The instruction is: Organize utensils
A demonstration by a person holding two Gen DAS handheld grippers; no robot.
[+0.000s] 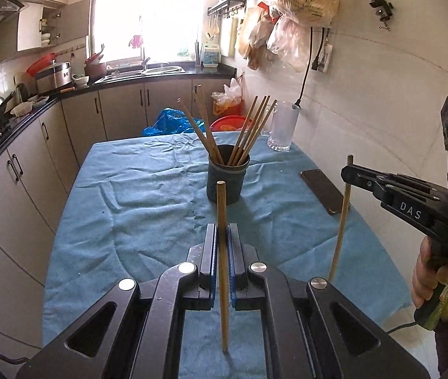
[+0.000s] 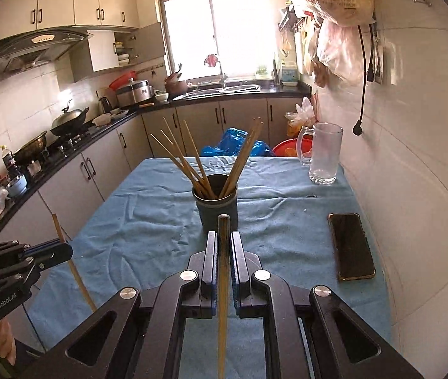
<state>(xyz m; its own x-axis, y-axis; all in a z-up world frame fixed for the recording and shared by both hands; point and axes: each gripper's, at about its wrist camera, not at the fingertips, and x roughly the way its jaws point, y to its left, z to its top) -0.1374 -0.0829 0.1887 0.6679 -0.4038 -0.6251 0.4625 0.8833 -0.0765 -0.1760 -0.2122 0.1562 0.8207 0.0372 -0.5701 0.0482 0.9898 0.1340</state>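
Observation:
A dark round holder (image 1: 227, 178) with several wooden chopsticks (image 1: 249, 132) stands in the middle of the blue-clothed table (image 1: 129, 221); it also shows in the right wrist view (image 2: 216, 208). My left gripper (image 1: 222, 237) is shut on one upright chopstick (image 1: 222, 284), short of the holder. My right gripper (image 2: 224, 246) is shut on another upright chopstick (image 2: 223, 300), near the holder. In the left wrist view the right gripper (image 1: 348, 173) shows at the right with its chopstick (image 1: 340, 224). In the right wrist view the left gripper (image 2: 63, 249) shows at the left with its chopstick (image 2: 72, 268).
A black phone (image 2: 350, 246) lies on the cloth at the right. A clear glass mug (image 2: 321, 154) stands at the far right corner by the tiled wall. Kitchen counters with a stove and pans (image 2: 66, 120) run along the left. Plastic bags (image 1: 299, 3) hang on the wall.

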